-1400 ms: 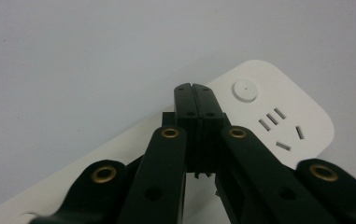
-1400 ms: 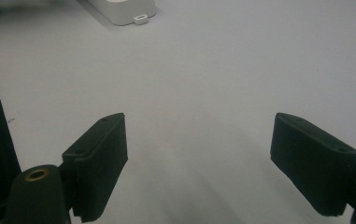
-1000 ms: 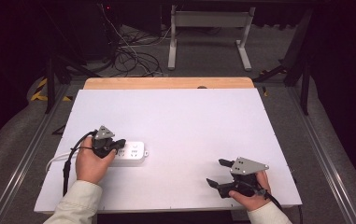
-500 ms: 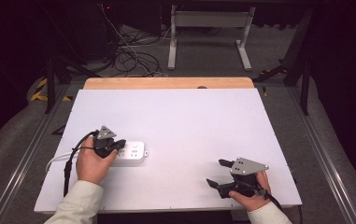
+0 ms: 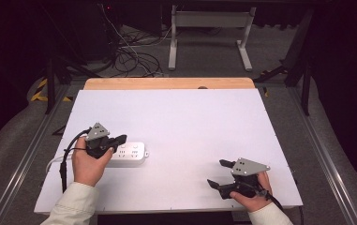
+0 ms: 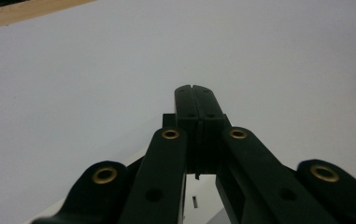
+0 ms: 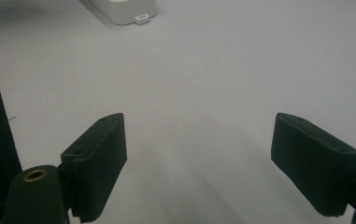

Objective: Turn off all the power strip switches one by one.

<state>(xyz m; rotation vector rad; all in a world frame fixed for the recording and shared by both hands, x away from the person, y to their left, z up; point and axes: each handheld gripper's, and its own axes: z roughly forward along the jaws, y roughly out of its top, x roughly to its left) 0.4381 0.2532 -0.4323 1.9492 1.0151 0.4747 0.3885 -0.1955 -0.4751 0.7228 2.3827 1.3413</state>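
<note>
A white power strip point(image 5: 133, 153) lies flat on the left part of the white table top point(image 5: 190, 117). My left gripper point(image 5: 120, 139) hovers over the strip's left end, its jaws shut with nothing between them. In the left gripper view the closed fingertips point(image 6: 195, 89) point across the bare table, and a bit of the strip point(image 6: 202, 193) shows beneath them. My right gripper point(image 5: 217, 173) rests near the front right of the table, open and empty. In the right gripper view its gripper point(image 7: 199, 158) has wide-apart pads, and the strip's end point(image 7: 124, 9) lies far ahead.
A wooden strip point(image 5: 167, 83) borders the table's far edge. Cables point(image 5: 129, 56) and a metal stand point(image 5: 209, 28) sit on the floor behind. A black cable point(image 5: 64, 161) trails from the left gripper off the table's left side.
My left gripper has lifted slightly above the power strip, still shut. The right gripper has stayed where it was.
</note>
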